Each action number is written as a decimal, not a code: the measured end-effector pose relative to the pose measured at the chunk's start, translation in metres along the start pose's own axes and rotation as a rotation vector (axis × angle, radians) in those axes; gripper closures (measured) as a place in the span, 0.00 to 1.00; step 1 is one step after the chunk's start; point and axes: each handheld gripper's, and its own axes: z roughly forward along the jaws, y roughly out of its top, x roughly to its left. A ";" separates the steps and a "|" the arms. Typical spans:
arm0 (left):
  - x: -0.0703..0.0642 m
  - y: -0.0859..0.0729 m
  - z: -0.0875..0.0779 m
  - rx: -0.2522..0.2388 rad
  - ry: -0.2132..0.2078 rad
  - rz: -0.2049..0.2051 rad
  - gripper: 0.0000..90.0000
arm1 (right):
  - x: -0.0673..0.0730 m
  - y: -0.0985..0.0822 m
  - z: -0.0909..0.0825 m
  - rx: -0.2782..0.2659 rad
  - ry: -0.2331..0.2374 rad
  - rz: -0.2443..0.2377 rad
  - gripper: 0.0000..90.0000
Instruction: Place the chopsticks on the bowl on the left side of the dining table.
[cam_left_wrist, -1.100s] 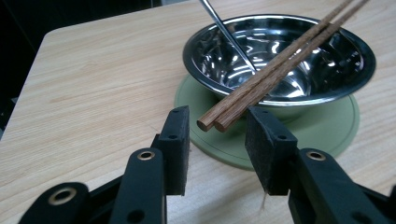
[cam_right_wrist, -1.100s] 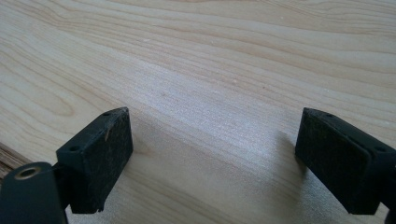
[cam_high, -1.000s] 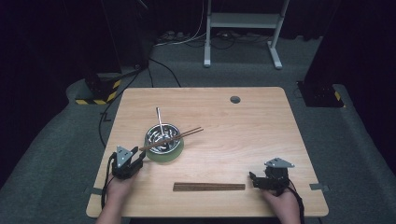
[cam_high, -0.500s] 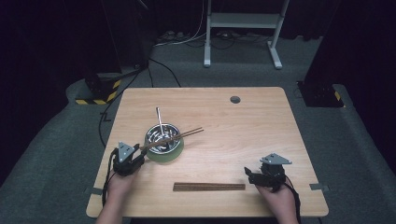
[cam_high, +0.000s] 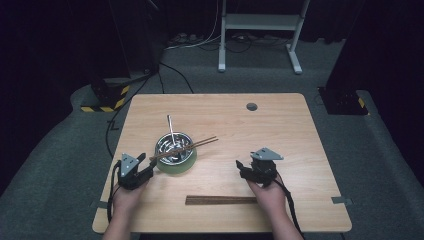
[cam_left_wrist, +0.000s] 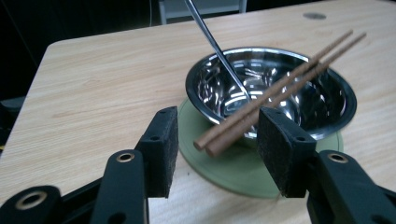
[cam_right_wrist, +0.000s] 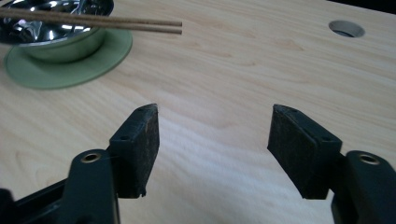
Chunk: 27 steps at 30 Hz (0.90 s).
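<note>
Pale wood-grain tabletop showing light tan w/ a grey round grommet. Shiny silver steel bowl sitting on flat green round coaster. Brown wooden chopsticks; dk brown flat strip. Yellow/black hazard striping on floor block.

A light wooden table with a round grommet hole is standing on grey carpet. Beyond it a white metal frame is resting on the floor, black cables are trailing past, and yellow-black hazard tape is showing at left. Darkness is swallowing the far room.
</note>
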 end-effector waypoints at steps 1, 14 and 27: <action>0.000 0.000 0.000 0.000 0.000 0.000 0.54 | 0.000 0.000 0.000 0.000 0.000 0.000 0.39; 0.005 -0.004 0.010 0.046 0.045 0.003 0.59 | 0.019 0.030 0.078 0.032 0.050 -0.053 0.39; 0.009 -0.006 0.019 0.044 0.071 -0.018 0.68 | 0.027 0.042 0.099 0.023 0.078 -0.076 0.41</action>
